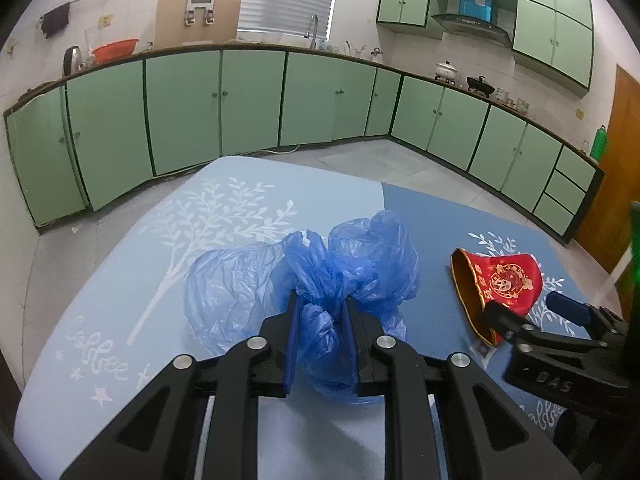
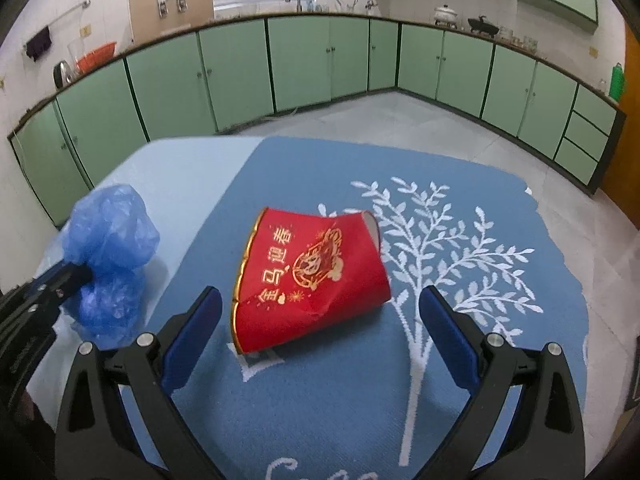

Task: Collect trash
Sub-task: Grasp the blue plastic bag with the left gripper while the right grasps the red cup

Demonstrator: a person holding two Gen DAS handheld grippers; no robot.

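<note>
Two claws, one blue bag, one red cup

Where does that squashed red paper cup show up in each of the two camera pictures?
Left wrist view: the red cup lies at the right, beside the right gripper.
Right wrist view: it lies at centre, ahead of the open fingers.
Shared landmark: the blue plastic bag, clamped in the left gripper.
</note>
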